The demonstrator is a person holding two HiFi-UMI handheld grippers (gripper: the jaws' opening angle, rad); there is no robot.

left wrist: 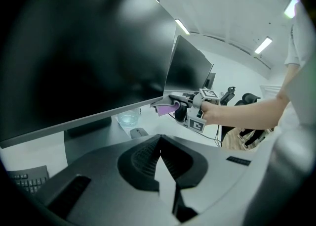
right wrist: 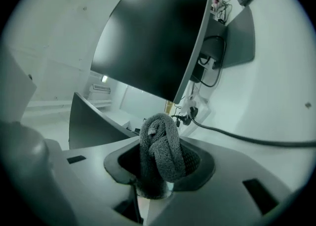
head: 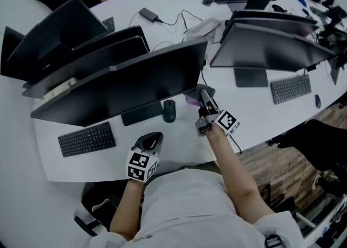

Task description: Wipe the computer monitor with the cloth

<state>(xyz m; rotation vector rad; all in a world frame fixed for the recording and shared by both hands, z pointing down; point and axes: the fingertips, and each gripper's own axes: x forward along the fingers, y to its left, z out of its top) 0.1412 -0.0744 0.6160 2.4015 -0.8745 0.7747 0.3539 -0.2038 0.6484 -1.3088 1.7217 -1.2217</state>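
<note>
The wide black monitor stands on the white desk in front of me, its screen dark. At its lower right corner my right gripper is shut on a folded purple cloth, which touches the screen's bottom edge. In the right gripper view the cloth bulges out from between the jaws and looks grey. The left gripper view shows that corner, with the cloth against the monitor. My left gripper hovers low over the desk's near edge, shut with nothing in it.
A mouse and a keyboard lie under the monitor, and a glass of water stands near its stand. A second monitor with its keyboard is at the right. More screens and cables sit behind.
</note>
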